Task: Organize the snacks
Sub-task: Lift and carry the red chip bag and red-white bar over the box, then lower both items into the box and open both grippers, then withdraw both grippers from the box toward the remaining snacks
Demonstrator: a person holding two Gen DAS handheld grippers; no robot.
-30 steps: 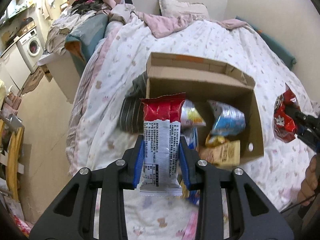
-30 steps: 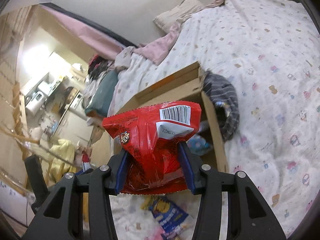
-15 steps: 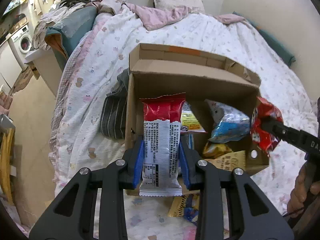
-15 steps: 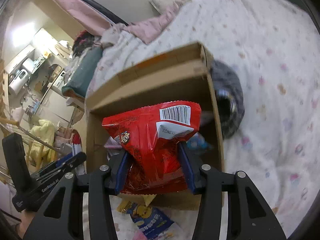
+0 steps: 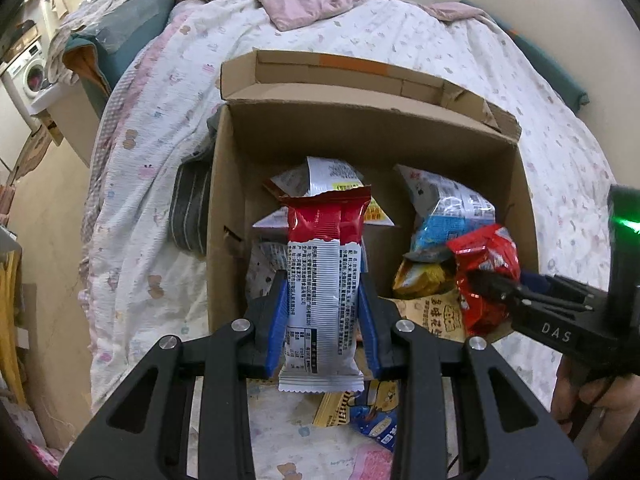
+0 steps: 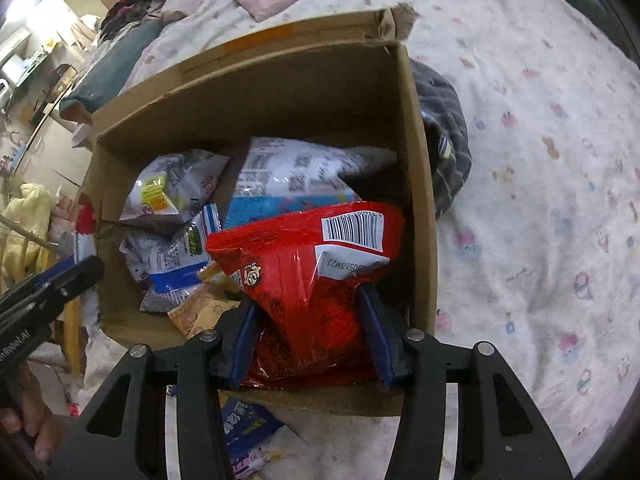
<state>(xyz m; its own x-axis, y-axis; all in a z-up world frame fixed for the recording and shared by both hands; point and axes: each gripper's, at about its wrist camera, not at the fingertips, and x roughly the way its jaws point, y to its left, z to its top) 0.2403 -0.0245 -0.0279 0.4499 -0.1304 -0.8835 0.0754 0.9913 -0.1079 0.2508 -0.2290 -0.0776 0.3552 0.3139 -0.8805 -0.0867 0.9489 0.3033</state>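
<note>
An open cardboard box stands on the bed and holds several snack bags. My left gripper is shut on a long red and white snack pack, which hangs over the box's near left part. My right gripper is shut on a red snack bag with a barcode, over the box's near right corner. In the left wrist view the right gripper reaches in from the right edge; in the right wrist view the left gripper's fingers show at the left edge.
A blue and white bag, a yellow-labelled bag and orange packs lie in the box. Loose packets lie on the patterned bedspread in front. A grey striped cloth rests beside the box.
Both grippers have come down and closer to the box with their packs. The red bag has moved from beside the box to over its near right corner.
</note>
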